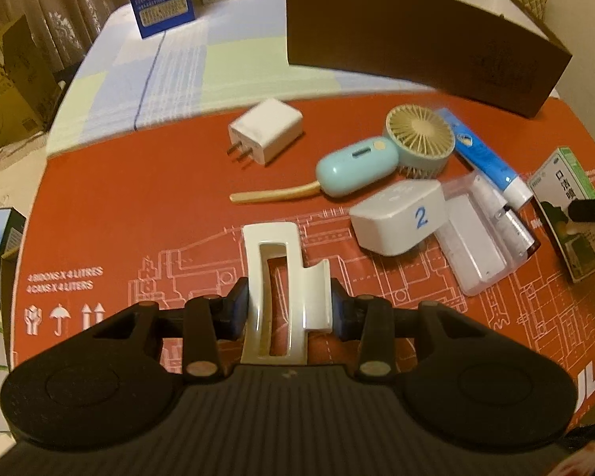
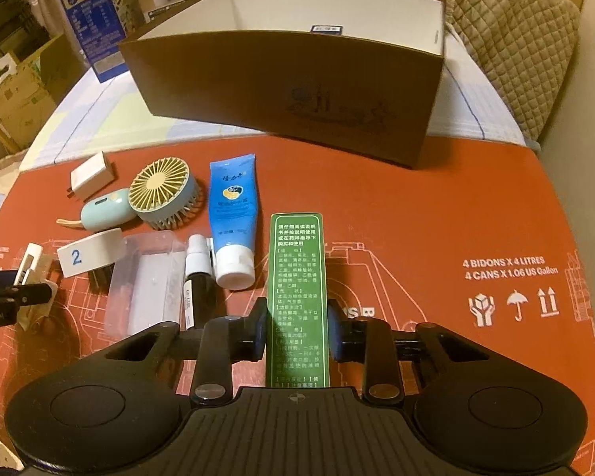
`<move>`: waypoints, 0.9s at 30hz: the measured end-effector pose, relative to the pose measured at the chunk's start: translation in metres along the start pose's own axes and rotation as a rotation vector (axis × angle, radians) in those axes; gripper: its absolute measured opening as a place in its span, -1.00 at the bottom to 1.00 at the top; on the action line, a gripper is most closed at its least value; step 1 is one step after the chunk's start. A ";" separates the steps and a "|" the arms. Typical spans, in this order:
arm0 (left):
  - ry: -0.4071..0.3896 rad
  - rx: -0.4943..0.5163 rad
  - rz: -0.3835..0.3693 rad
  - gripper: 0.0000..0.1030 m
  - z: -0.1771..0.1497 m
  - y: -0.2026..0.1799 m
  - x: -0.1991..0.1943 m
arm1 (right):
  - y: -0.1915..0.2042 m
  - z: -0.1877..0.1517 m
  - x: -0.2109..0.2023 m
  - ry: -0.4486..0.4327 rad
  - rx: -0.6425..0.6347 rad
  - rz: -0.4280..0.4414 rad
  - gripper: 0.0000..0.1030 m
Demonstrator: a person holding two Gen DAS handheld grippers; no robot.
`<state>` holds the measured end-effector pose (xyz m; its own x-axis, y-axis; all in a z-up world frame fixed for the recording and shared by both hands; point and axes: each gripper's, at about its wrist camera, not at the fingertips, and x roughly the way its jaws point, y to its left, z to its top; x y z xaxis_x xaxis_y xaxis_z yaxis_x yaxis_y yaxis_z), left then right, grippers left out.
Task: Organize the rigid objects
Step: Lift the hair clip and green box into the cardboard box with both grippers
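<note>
In the left wrist view, the left tool (image 1: 289,309) at lower centre is clamped on a cream hair clip (image 1: 275,297), its blue pads pressing both sides. Above it on the red table (image 1: 119,206), a white charger plug (image 1: 265,131) lies at centre. To its right lies a mint handheld fan (image 1: 388,150), then a white box marked 2 (image 1: 400,218), which is touching a clear plastic case (image 1: 472,246). A blue tube (image 1: 484,158) lies further right. At the right edge a green carton (image 1: 575,214) is partly covered by a black fingertip. A brown cardboard box (image 1: 416,39) stands in the upper right of the frame.

In the right wrist view, the fan (image 2: 154,198) lies at left. Next come the clear case (image 2: 146,285), a small spray bottle (image 2: 196,273) and the blue tube (image 2: 232,218). At centre the right tool (image 2: 297,333) is clamped on the green carton (image 2: 297,285), which runs up the frame. The cardboard box (image 2: 289,83) stands open-topped above, at upper centre.
</note>
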<state>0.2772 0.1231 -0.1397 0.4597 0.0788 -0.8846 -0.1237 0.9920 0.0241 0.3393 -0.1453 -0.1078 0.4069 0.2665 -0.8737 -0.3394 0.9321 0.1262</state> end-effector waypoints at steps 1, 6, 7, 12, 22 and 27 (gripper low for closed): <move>-0.008 -0.001 0.001 -0.31 0.002 0.001 -0.003 | -0.001 0.000 -0.003 -0.004 0.005 0.002 -0.49; -0.046 0.003 0.002 -0.31 0.014 0.002 -0.020 | -0.007 0.007 -0.020 -0.036 0.029 0.012 -0.49; -0.051 0.007 0.002 -0.31 0.017 0.002 -0.023 | -0.007 0.010 -0.024 -0.046 0.032 0.014 -0.49; -0.095 0.033 -0.011 -0.31 0.032 -0.004 -0.037 | -0.009 0.025 -0.042 -0.097 0.043 0.024 -0.49; -0.200 0.098 -0.049 -0.31 0.087 -0.017 -0.050 | -0.013 0.063 -0.069 -0.194 0.068 0.044 -0.49; -0.238 0.140 -0.055 -0.31 0.121 -0.025 -0.048 | -0.020 0.086 -0.075 -0.236 0.096 0.048 -0.49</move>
<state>0.3643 0.1060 -0.0417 0.6577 0.0288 -0.7527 0.0227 0.9981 0.0580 0.3887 -0.1625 -0.0044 0.5828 0.3504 -0.7332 -0.2856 0.9330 0.2189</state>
